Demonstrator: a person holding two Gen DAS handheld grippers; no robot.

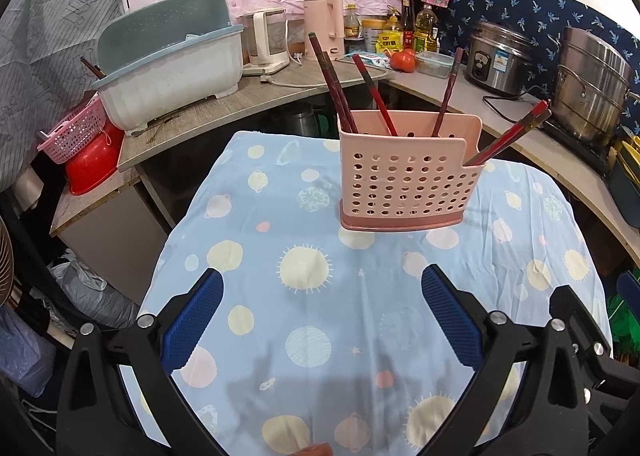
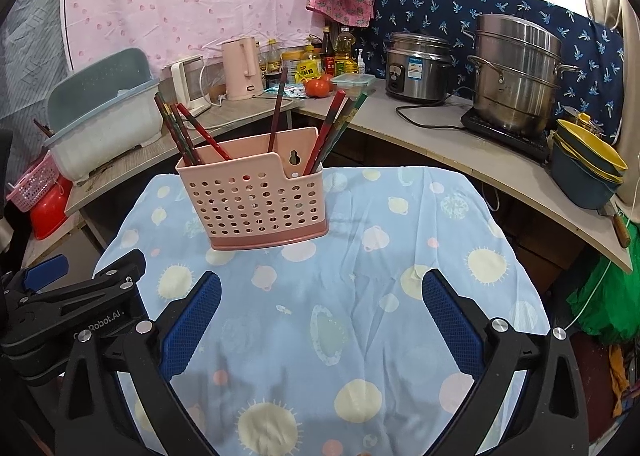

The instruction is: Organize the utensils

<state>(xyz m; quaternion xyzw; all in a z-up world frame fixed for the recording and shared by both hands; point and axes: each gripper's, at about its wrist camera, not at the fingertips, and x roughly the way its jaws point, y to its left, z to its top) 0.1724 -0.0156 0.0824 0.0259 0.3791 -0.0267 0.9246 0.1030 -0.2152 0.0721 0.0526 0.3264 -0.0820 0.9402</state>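
A pink perforated utensil holder is seen standing upright on a table covered by a light blue cloth printed with suns and planets. The holder is placed toward the far side of the table, ahead of both grippers and well apart from them. Dark red chopsticks are held inside it, leaning outward in different directions: several at the left end, one near the middle, and a pair angled out at the lower right end.

The left gripper is shown low over the near part of the cloth, its blue-padded fingers spread wide apart with nothing between them. The right gripper is held the same way, its fingers parted and empty. In the right wrist view the left gripper is seen just beside it at the lower left.

Behind the table, a counter is lined with a dish rack, a pink kettle, bottles, a tomato, a rice cooker and a large steel pot.
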